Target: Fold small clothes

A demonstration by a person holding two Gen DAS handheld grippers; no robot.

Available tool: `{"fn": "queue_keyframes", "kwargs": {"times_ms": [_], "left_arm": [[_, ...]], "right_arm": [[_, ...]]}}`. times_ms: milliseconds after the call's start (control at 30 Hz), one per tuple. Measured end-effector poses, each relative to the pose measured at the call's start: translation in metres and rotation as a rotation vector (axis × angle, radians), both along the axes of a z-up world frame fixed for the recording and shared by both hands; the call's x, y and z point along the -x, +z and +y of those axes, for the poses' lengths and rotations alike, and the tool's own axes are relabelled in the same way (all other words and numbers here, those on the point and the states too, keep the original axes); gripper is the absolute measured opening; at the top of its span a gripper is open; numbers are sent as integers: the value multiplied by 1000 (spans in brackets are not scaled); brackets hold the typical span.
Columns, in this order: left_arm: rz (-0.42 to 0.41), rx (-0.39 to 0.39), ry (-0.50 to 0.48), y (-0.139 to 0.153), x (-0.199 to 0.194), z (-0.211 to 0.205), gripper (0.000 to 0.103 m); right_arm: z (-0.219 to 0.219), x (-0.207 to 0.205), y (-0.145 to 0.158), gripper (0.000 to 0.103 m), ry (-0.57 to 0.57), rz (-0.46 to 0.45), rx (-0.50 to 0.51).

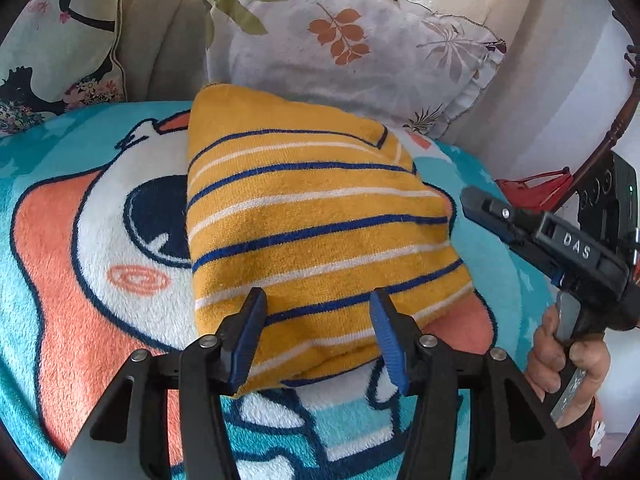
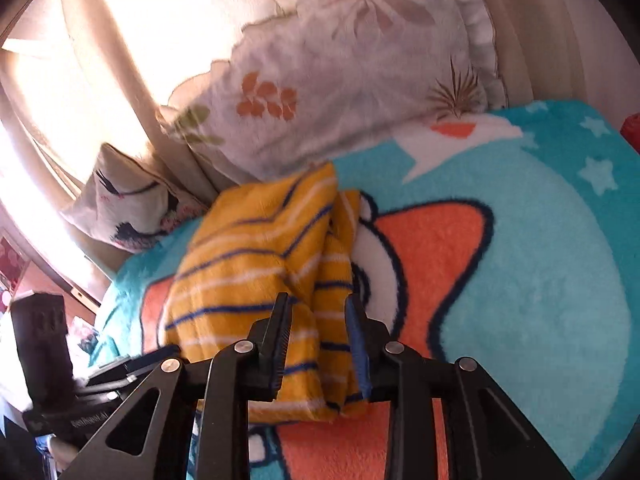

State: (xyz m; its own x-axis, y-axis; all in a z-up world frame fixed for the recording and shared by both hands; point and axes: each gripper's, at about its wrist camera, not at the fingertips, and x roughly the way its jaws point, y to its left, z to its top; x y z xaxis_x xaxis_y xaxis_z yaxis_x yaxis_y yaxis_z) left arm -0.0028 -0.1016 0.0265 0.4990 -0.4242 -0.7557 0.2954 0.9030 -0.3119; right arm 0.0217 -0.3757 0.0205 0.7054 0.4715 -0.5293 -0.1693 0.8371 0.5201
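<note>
Mustard-yellow striped garment (image 1: 320, 232), folded, is lying on the cartoon fleece blanket (image 1: 80, 240), just before the leaf-print pillow (image 1: 344, 40). Left tool (image 1: 320, 332) is hovering with fingers parted at the garment's near edge; right tool (image 2: 320, 340) is straddling the garment, part-open, gripping nothing.

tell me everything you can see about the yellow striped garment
The mustard-yellow fleecy garment with navy and white stripes lies folded into a compact bundle on the turquoise cartoon-print plush blanket, its far end near the pale leaf-print pillow. Layered folds show along one side in the right wrist view. Each open hand-held gripper, left and right, frames its near edge; whether they touch it is unclear.
</note>
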Motion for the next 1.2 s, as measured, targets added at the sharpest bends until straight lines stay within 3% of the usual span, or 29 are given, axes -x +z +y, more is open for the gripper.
{"fn": "queue_keyframes", "kwargs": {"times_ms": [100, 167, 233, 267, 367, 467, 533, 600, 667, 700, 733, 800, 833, 900, 1033, 1133, 1200], "left_arm": [[-9, 6, -2, 4, 9, 2, 52], [-12, 2, -1, 7, 14, 6, 52], [-9, 8, -1, 11, 18, 12, 53], [-9, 15, -1, 13, 19, 16, 54], [-22, 21, 15, 18, 20, 23, 58], [-24, 21, 28, 16, 18, 24, 58], [-12, 30, 31, 13, 19, 24, 58], [-8, 29, 34, 11, 21, 26, 58], [-16, 22, 45, 13, 24, 31, 58], [-22, 20, 51, 15, 25, 35, 58], [-31, 16, 58, 17, 26, 40, 58], [-43, 2, 76, 19, 26, 48, 60], [-44, -3, 87, 18, 24, 52, 60], [-31, 4, 97, 14, 20, 55, 60], [14, 29, 79, 5, 18, 51, 60], [3, 23, 74, 8, 24, 50, 60], [-17, 11, 85, 13, 28, 53, 60]], "right_arm": [[18, -17, -1, 32, 66, -8, -28], [30, -34, -23, 35, 105, 91, 12], [27, -41, -41, 52, 60, 160, 42], [20, -39, -40, 52, 43, 168, 5], [11, -23, -13, 52, -22, 66, 4], [24, -19, 19, 52, 35, -55, -35], [40, -30, 24, 52, 136, -60, -114], [56, -47, 11, 52, 226, -14, -184], [64, -66, -15, 45, 240, 79, -183], [60, -72, -28, 19, 208, 107, -180], [52, -76, -36, 0, 163, 121, -179], [31, -73, -37, 0, 70, 142, -214], [26, -70, -30, 1, 32, 129, -207], [28, -66, -11, 12, 24, 89, -197], [65, -76, 17, 40, 119, 32, -192], [88, -107, 8, 44, 146, 65, -176], [79, -130, -14, 40, 69, 143, -202]]}}
